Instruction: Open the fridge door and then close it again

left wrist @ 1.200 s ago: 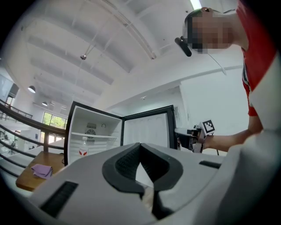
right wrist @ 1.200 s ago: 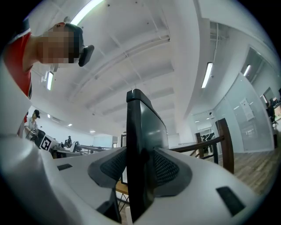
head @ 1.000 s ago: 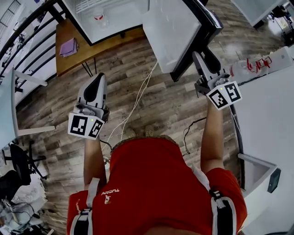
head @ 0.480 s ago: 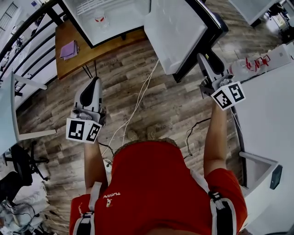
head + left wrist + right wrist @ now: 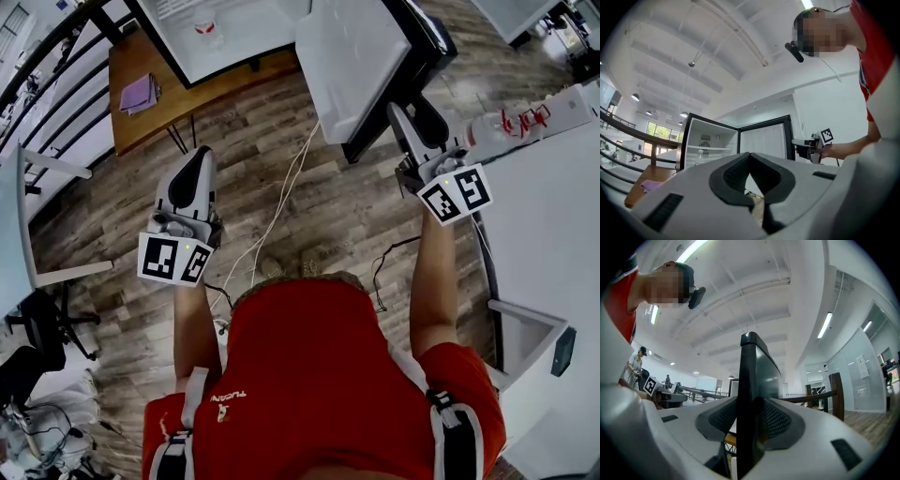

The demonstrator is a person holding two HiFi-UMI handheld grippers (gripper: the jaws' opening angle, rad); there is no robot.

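My left gripper hangs idle at about 9 o'clock in the head view, clenched on nothing, with its tips aimed toward the fridge, which stands wide open at 11 o'clock with a bare white interior. The door is swung out toward me at 12 to 1 o'clock, its white liner facing left and its dark outer skin facing right. My right gripper, at 2 o'clock, is grasping the door's free edge: in its own view the dark slab stands upright between the pads, one pad on each face. I judge the door to be a stiff, hinged panel that swings easily and will not flex. The glossy outer face looks slippery, so a pinch could slide along it. This free edge, far from the hinge, seems the best hold, since it gives the most leverage for pushing the door shut.
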